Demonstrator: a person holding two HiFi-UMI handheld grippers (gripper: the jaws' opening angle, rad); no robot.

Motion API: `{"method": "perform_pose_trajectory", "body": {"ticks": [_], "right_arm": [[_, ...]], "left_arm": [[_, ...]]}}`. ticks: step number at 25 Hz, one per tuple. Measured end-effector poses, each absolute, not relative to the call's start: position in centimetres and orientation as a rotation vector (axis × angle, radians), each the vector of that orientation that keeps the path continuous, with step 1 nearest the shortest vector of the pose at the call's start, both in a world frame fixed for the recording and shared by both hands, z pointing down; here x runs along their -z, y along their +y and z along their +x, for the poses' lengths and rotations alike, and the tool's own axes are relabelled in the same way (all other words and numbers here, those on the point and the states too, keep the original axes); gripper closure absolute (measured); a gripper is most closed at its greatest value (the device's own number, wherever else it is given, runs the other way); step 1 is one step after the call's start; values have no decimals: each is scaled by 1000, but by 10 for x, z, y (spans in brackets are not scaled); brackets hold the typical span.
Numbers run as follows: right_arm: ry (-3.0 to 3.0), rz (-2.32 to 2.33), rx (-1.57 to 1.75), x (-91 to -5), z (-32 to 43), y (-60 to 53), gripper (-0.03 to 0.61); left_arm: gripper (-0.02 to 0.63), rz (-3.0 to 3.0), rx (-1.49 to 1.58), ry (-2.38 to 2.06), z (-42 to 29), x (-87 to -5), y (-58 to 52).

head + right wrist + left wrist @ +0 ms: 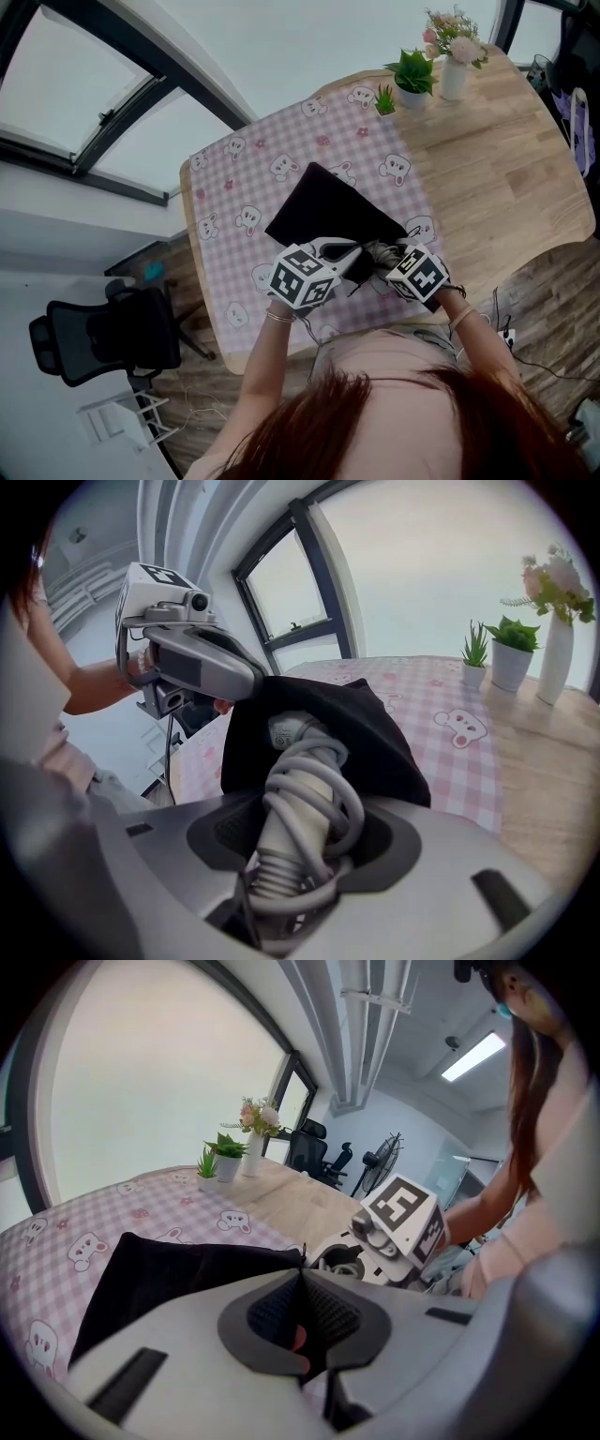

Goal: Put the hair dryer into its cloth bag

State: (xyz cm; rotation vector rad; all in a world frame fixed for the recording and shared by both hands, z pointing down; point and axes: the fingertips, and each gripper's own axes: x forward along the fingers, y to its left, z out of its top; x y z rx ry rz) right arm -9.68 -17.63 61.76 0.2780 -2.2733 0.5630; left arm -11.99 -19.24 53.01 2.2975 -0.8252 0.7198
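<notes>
Right tongs (302,869) clamp the hair dryer (298,780) by its rigid, cord-wrapped handle, far end entering the soft cloth bag (375,733) on the tabletop (553,761). Left tongs (302,1321), closed, pinch the limp bag's rim. The loose cord may slip.

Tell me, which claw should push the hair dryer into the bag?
Right, probably. The right claw grips the hair dryer, its end at the mouth of the cloth bag. The left claw pinches the bag's edge.
</notes>
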Motion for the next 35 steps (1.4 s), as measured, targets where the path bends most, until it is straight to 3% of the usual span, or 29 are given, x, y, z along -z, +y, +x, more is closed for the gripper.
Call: {"method": "perform_pose_trajectory", "body": {"ticks": [35], "right_arm": [[-2353, 302, -511, -627, -146, -201, 347]], "left_arm": [[600, 2311, -689, -803, -112, -527, -191]]}}
